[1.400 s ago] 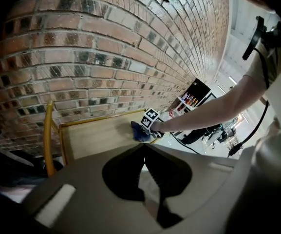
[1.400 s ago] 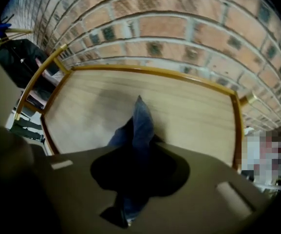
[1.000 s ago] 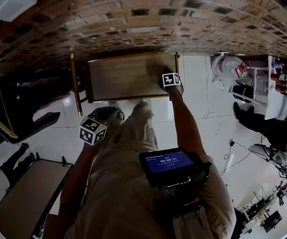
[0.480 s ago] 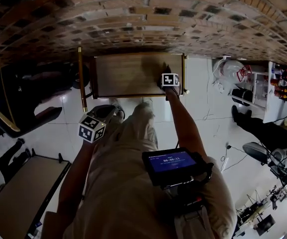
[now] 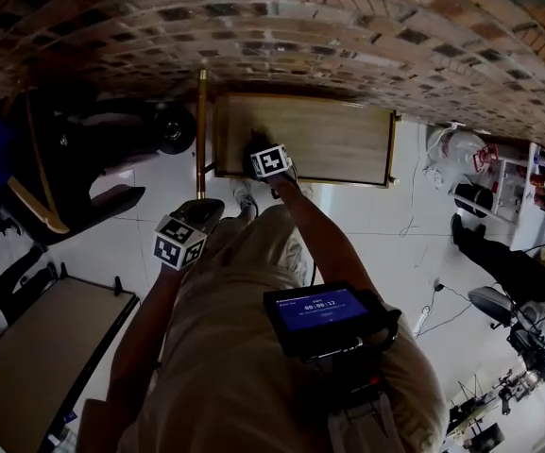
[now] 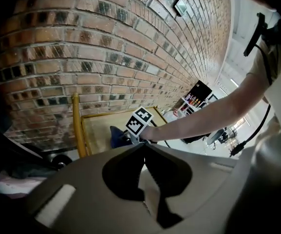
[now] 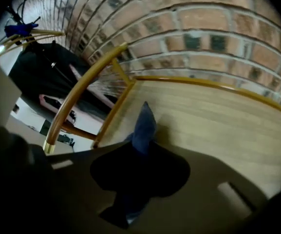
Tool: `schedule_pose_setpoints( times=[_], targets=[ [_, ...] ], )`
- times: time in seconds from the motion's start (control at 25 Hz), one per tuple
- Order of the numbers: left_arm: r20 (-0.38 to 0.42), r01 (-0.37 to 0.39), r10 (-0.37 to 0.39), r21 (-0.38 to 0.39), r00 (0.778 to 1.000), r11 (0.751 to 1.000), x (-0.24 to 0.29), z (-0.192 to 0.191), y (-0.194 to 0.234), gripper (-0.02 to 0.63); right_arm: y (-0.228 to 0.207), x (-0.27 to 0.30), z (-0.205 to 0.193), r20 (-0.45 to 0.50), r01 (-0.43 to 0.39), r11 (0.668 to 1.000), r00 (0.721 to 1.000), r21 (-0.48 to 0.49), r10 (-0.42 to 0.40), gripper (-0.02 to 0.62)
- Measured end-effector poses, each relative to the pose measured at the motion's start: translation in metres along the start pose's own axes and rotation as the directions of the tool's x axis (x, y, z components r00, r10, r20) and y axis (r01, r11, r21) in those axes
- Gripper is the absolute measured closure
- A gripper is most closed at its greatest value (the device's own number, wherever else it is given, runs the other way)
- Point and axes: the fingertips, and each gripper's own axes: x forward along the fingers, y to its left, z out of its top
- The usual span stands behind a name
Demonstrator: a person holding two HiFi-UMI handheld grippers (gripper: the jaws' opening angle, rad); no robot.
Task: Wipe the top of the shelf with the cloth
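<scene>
**Cloth (image 7: 143, 123) pinched at one end of the shelf top (image 7: 218, 126)**

Right gripper view: the right gripper (image 7: 139, 149) has its jaws closed on the blue cloth. A pointed fold sticks out ahead of the tips and lies on the wooden top. The gilt rail (image 7: 84, 89) that marks the shelf's end stands just beside the cloth, on the left in this view. Nearly all the bare wood stretches away to the right, along the brick wall (image 7: 203, 38).

Left gripper view: the left gripper (image 6: 144, 146) has its jaws together with nothing between them. It looks toward the shelf from well apart. The cloth shows as a blue scrap under the other gripper's marker cube, next to the same rail.

Head view: the top is a long panel set against the wall, its long axis running left to right. The right gripper sits at the panel's left end, near the front edge. The left one hangs well short of the shelf, over the pale floor (image 5: 423, 206), so the right hand alone is placed to wipe. Judging from this, the next stroke has to carry the cloth rightward along the panel's length, since that is where the rest of the surface lies. The strip nearest the wall may need a pass of its own.
</scene>
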Motion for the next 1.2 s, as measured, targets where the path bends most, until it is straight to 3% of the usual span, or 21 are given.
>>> schedule_pose_setpoints(
  times=[0.12, 0.24, 0.28, 0.4, 0.48, 0.6, 0.8, 0.92, 1.04, 1.12, 1.2],
  targets=[
    [0.004, -0.009, 0.009, -0.006, 1.0, 1.0, -0.015, -0.012, 0.023, 0.601, 0.041, 0.035, 0.008, -0.028, -0.012, 0.999, 1.0, -0.048, 0.011, 0.523],
    [0.019, -0.019, 0.02, -0.025, 1.0, 1.0, -0.031, -0.02, 0.038, 0.601, 0.082, 0.064, 0.011, -0.036, -0.09, 0.995, 0.995, -0.037, 0.088, 0.523],
    [0.027, -0.021, 0.022, -0.031, 0.999, 0.999, -0.036, -0.022, 0.042, 0.601, 0.082, 0.07, 0.01, -0.049, -0.063, 0.997, 0.997, -0.052, 0.061, 0.523],
    [0.029, -0.03, 0.032, -0.051, 0.999, 0.998, -0.049, -0.033, 0.054, 0.601, 0.059, 0.079, -0.004, -0.132, 0.084, 0.99, 0.986, -0.117, -0.099, 0.523],
    [0.024, -0.033, 0.034, -0.06, 0.999, 0.998, -0.055, -0.041, 0.059, 0.601, 0.05, 0.079, -0.013, -0.169, 0.129, 0.982, 0.974, -0.135, -0.151, 0.525],
    [0.01, -0.039, 0.039, -0.069, 0.999, 0.997, -0.058, -0.052, 0.066, 0.601, 0.05, 0.082, -0.013, -0.147, 0.092, 0.989, 0.983, -0.12, -0.11, 0.525],
    [0.005, -0.018, 0.018, -0.059, 1.0, 0.998, -0.047, -0.053, 0.062, 0.601, 0.018, 0.058, -0.027, -0.172, 0.17, 0.976, 0.966, -0.135, -0.192, 0.525],
    [0.007, -0.009, 0.009, -0.036, 1.0, 0.999, -0.039, -0.043, 0.052, 0.601, 0.01, 0.05, -0.027, -0.101, 0.107, 0.993, 0.989, -0.055, -0.112, 0.526],
    [0.008, -0.005, 0.005, -0.024, 1.0, 1.0, -0.03, -0.031, 0.041, 0.601, -0.027, 0.032, -0.037, -0.072, 0.155, 0.988, 0.985, -0.024, -0.156, 0.526],
    [0.006, -0.001, 0.001, -0.022, 1.0, 1.0, -0.022, -0.026, 0.033, 0.601, -0.042, 0.018, -0.043, -0.058, 0.145, 0.989, 0.988, 0.011, -0.144, 0.526],
    [-0.002, 0.005, -0.005, -0.023, 1.0, 1.0, -0.014, -0.024, 0.023, 0.601, -0.077, -0.003, -0.057, -0.085, 0.234, 0.972, 0.969, 0.01, -0.232, 0.526]
  ],
)
